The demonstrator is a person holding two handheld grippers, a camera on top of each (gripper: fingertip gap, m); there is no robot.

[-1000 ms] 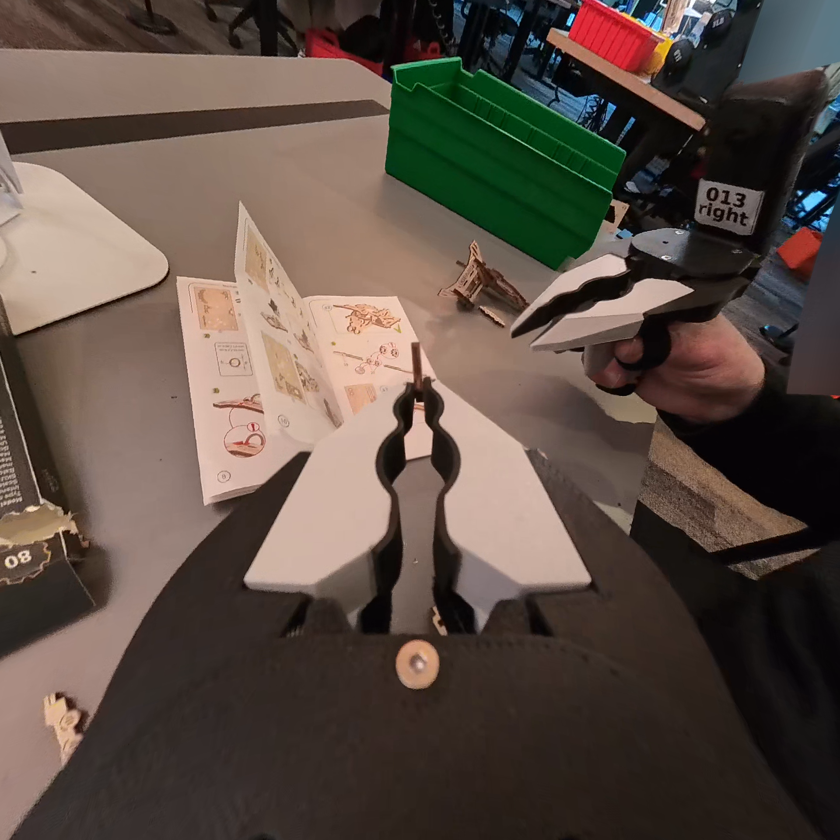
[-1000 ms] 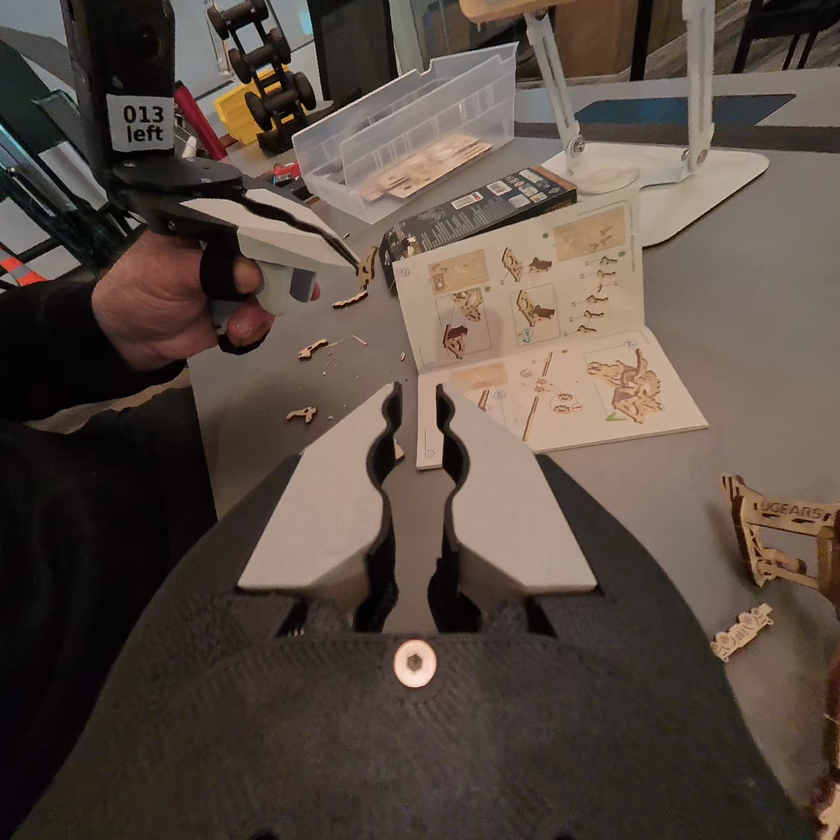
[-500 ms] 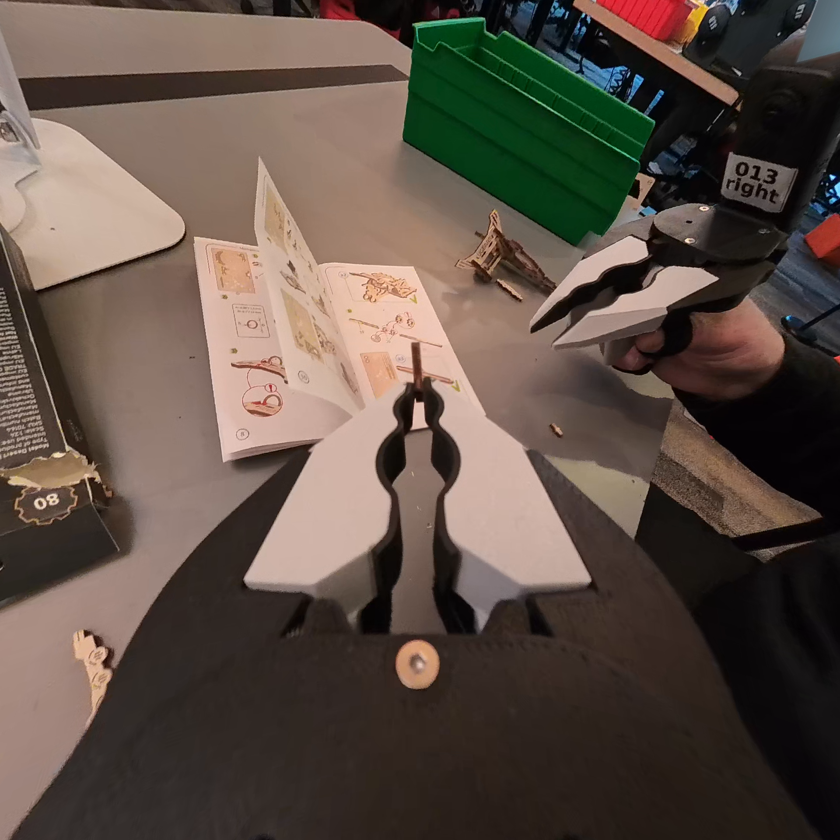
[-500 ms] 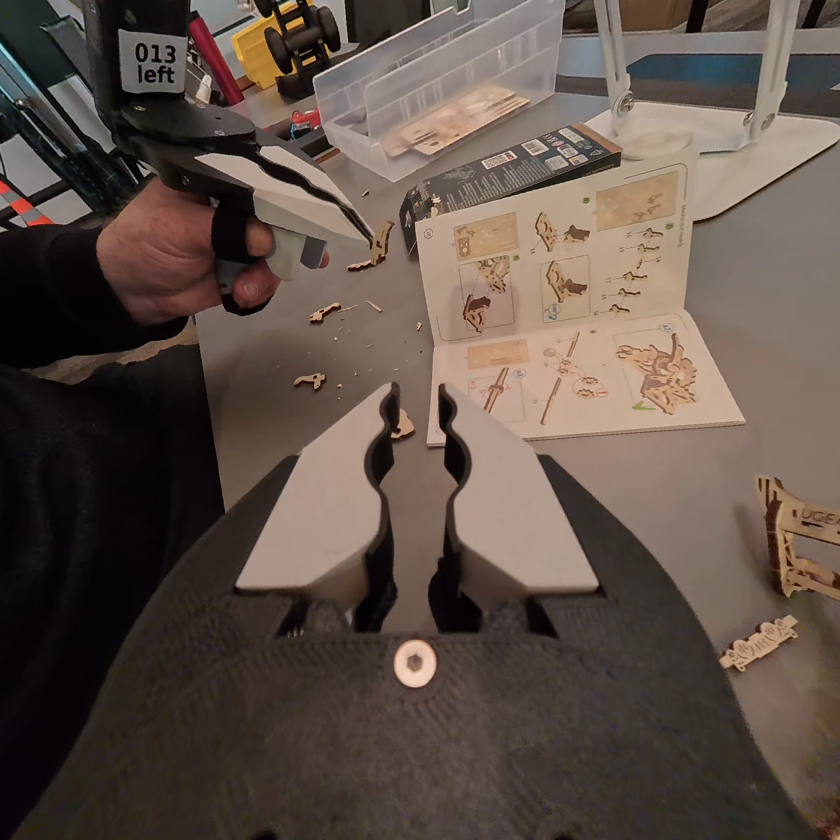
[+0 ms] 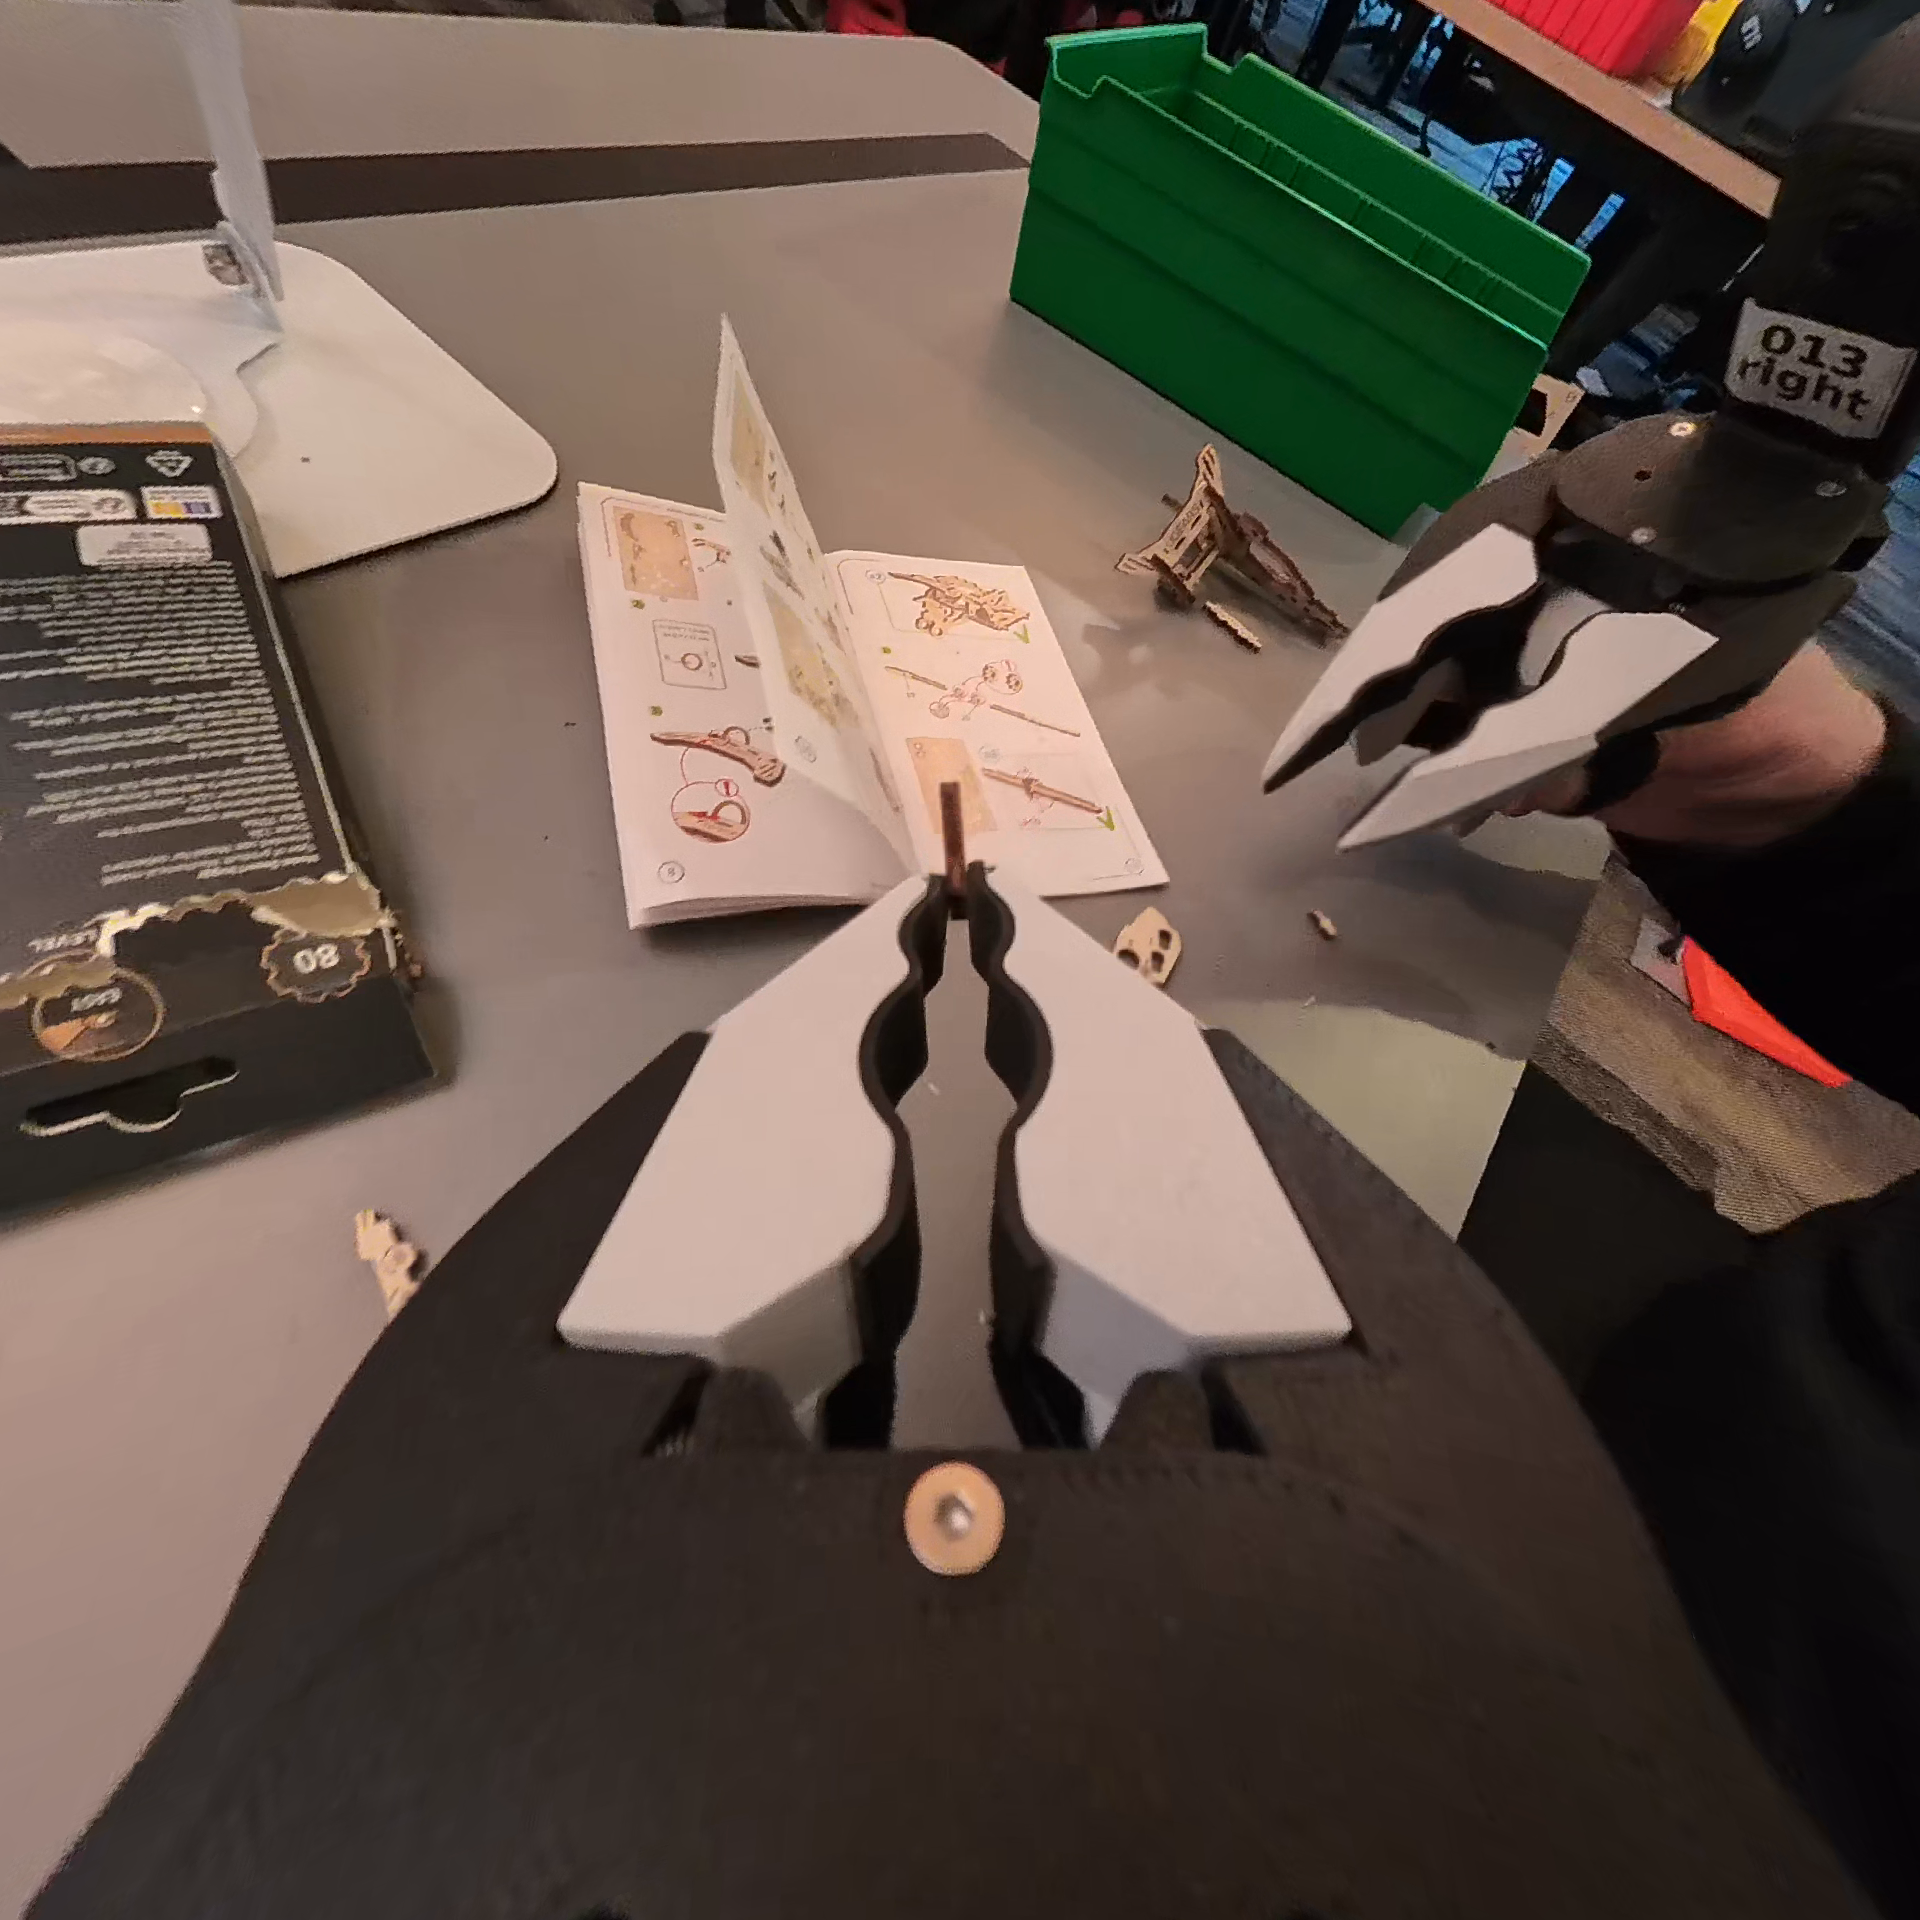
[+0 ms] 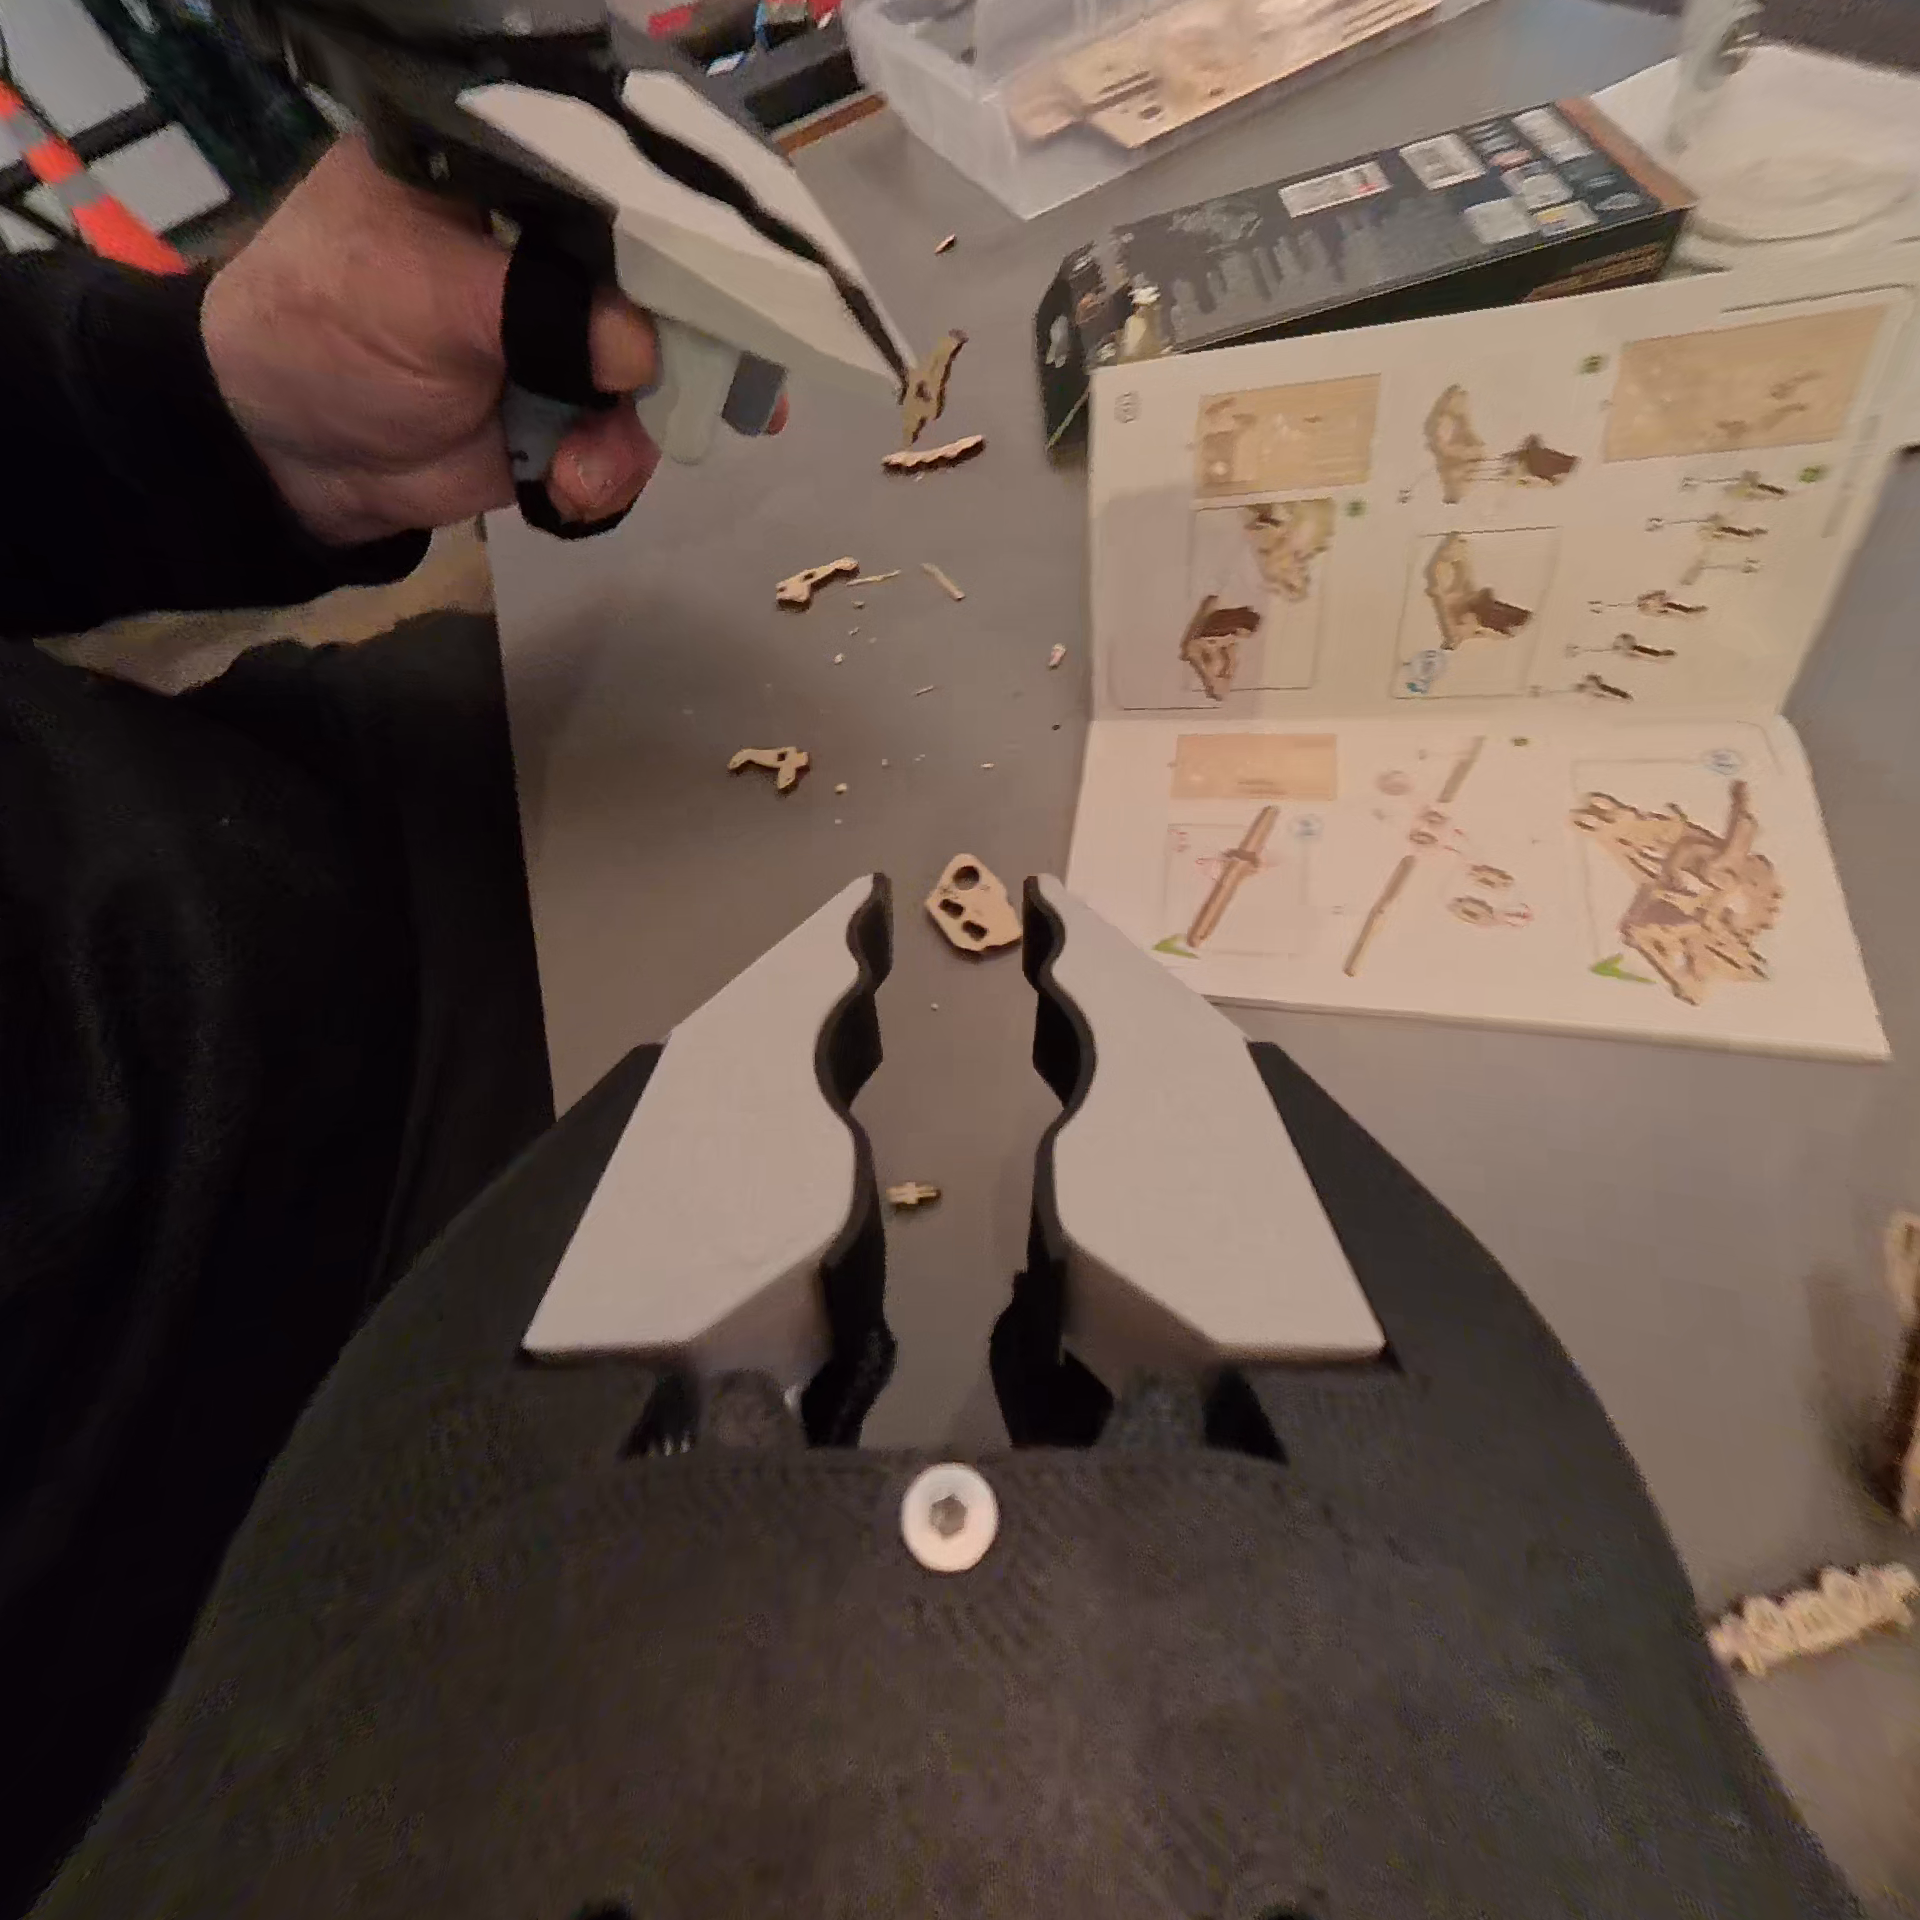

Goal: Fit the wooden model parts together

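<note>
— Wood, pale and flat: a small plate point(image 6: 972, 902) with holes is seen lying on the grey desk point(image 6: 1455, 1195), just beyond the tips of the right gripper point(image 6: 956, 899). Is it lined up?

— Nearly. In the right wrist view the plate lies dead ahead, between the two tips and a little beyond them, resting flat. The jaws are parted, with nothing held between them.

— And its long axis?

— It is set slantwise, from near right to far left, so it lies askew to the gap; whether the gap is wide enough cannot be told.

— What is carried by the left gripper point(image 5: 954, 902)?

— A thin dark-edged strip point(image 5: 950, 831) is pinched at the very tips, standing upright out of them; in the right wrist view it shows as a tan curved piece. The jaws are closed upon it, held above the desk to the left.

— Which hand is nearer the plate?

— The right, it is judged. In the left wrist view the plate lies just right of the left tips, near the booklet point(image 5: 727, 748), but that gripper is already occupied.

— So what is called for?

— Probably a short advance and descent by the right gripper. A flat plate is likely to slide unless its edges are caught squarely.
</note>
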